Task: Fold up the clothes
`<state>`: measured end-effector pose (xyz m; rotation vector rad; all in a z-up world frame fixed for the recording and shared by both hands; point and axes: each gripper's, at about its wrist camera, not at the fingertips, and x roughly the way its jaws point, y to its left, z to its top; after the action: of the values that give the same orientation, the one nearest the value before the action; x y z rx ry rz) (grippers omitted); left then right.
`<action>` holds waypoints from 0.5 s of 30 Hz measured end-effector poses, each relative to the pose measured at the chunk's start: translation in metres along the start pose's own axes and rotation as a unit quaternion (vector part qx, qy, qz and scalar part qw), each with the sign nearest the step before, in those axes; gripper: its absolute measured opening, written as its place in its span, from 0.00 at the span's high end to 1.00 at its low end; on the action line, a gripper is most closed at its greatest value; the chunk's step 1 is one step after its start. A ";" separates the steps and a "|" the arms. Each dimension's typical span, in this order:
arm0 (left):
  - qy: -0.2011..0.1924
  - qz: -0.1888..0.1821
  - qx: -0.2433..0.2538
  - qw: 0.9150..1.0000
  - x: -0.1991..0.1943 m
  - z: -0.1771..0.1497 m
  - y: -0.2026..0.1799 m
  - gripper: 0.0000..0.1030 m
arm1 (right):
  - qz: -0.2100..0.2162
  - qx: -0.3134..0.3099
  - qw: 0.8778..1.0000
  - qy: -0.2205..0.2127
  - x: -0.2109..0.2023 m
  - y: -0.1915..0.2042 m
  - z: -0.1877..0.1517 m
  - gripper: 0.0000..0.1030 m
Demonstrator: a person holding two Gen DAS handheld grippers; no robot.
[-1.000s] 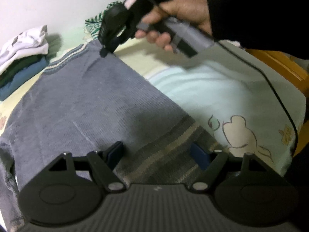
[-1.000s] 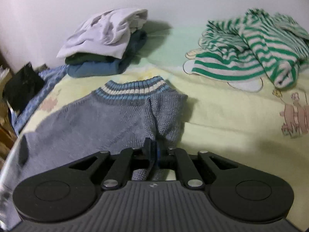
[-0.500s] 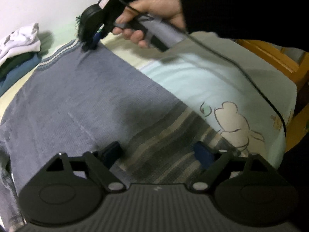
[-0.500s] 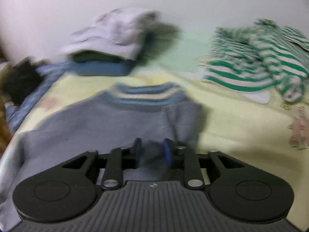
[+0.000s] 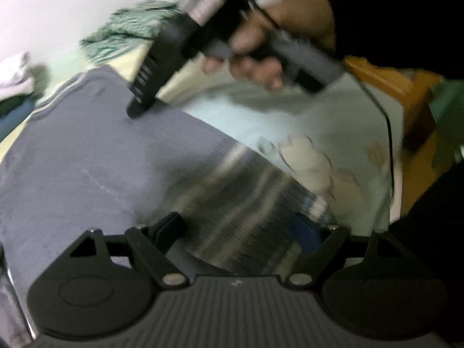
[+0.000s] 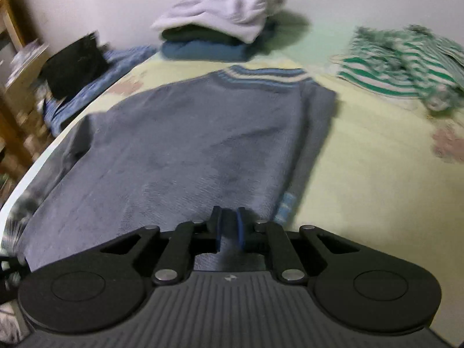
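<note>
- The left hand-held gripper (image 5: 240,229) stands wide over the striped hem of the grey-blue sweater (image 5: 87,156); its jaws are easing inward, and the pads do not press on the knit.
- The right hand-held gripper (image 6: 229,227) is nearly closed, its jaws parting a little, with a fold of the sweater (image 6: 185,150) in the narrow gap between its blue pads (image 6: 240,226); whether they pinch it I cannot tell.
- From the left view, that right hand-held gripper (image 5: 139,110) tips down onto the sweater's side edge, held by a hand (image 5: 261,49) in a black sleeve.
- The sweater lies flat on the bed (image 6: 377,174), one side folded in.
- Beyond the sweater's collar sits a stack of folded clothes (image 6: 220,29).
- To the right of the sweater lies a crumpled green-striped garment (image 6: 406,66).
</note>
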<state>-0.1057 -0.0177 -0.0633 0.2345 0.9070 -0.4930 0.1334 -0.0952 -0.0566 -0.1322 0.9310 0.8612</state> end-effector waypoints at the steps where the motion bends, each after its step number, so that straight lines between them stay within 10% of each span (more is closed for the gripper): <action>1: 0.001 -0.003 0.009 1.000 -0.001 -0.002 -0.002 0.18 | 0.010 0.011 1.000 0.002 -0.010 0.002 -0.006 0.83; 15: 0.009 0.021 -0.011 1.000 -0.043 -0.030 0.061 0.14 | 0.059 -0.164 0.983 0.059 -0.098 0.117 -0.124 0.67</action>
<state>-0.1177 0.0603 -0.0474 0.2382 0.9219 -0.4420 -0.0581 -0.1305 -0.0300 -0.4191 0.9073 1.1228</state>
